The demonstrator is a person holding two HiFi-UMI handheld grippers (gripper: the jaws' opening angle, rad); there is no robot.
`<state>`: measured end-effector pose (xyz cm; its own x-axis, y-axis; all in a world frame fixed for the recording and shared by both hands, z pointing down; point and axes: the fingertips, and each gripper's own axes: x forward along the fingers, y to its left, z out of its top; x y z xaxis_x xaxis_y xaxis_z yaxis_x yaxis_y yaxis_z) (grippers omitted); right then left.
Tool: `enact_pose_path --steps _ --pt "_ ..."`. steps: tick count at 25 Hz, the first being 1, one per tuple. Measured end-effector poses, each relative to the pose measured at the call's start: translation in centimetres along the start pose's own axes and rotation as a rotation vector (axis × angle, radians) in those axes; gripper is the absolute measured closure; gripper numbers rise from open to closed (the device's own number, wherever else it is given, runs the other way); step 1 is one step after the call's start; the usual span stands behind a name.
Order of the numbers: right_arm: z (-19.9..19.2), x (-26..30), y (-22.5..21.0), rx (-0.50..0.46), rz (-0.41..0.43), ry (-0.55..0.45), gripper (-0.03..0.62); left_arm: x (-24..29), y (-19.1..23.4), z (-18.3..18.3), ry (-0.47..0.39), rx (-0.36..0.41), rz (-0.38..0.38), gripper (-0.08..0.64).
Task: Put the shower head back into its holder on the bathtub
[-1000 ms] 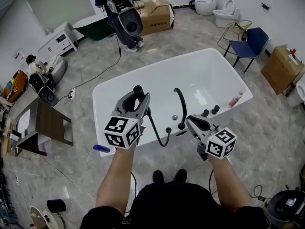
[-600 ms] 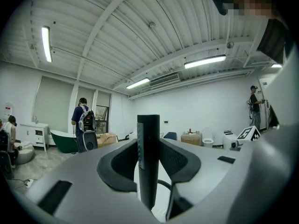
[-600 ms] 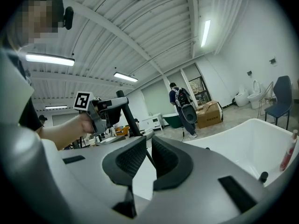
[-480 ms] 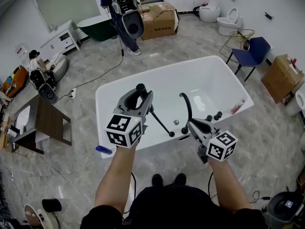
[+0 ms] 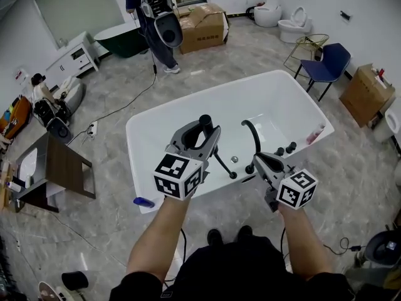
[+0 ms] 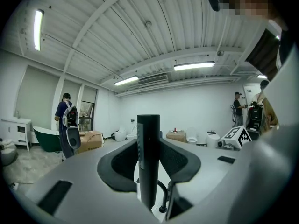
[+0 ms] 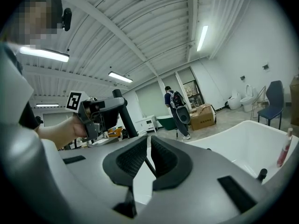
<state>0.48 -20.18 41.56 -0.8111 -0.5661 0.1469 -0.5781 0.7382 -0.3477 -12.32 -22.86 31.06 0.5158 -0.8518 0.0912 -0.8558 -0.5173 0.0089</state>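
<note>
A black stick-shaped shower head (image 5: 205, 121) stands upright in my left gripper (image 5: 202, 132), whose jaws are shut on its handle above the near rim of the white bathtub (image 5: 144, 130). In the left gripper view the handle (image 6: 148, 157) fills the gap between the pads. Its black hose (image 5: 222, 165) runs down to a fitting on the rim. Just to the right rises the curved black faucet (image 5: 253, 130), with black knobs (image 5: 286, 148) beside it. My right gripper (image 5: 257, 159) hovers near the faucet base, its jaws (image 7: 149, 146) together and empty.
A pink bottle (image 5: 315, 132) lies inside the tub at the right. Behind the tub stand a person with a backpack (image 5: 153, 11), a cardboard box (image 5: 203, 21), toilets (image 5: 294, 17) and a blue chair (image 5: 329, 61). A dark side table (image 5: 62, 165) sits left.
Both grippers have drifted to the right along the rim. The shower head has come closer to the faucet, and its hose has gone from a slack loop to a straighter line.
</note>
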Motion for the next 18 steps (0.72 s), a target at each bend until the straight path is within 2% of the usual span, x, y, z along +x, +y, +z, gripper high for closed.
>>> enact_pose_path --steps 3,8,18 --pt "0.3 0.6 0.8 -0.025 -0.007 -0.004 0.551 0.4 -0.2 -0.9 0.025 0.023 -0.026 0.414" --pt "0.8 0.4 0.1 -0.037 -0.022 -0.014 0.554 1.9 -0.5 -2.0 0.047 0.007 -0.056 0.414" --pt "3.7 1.4 -2.8 -0.11 0.021 -0.003 0.56 7.4 -0.6 -0.8 0.04 0.007 -0.067 0.413"
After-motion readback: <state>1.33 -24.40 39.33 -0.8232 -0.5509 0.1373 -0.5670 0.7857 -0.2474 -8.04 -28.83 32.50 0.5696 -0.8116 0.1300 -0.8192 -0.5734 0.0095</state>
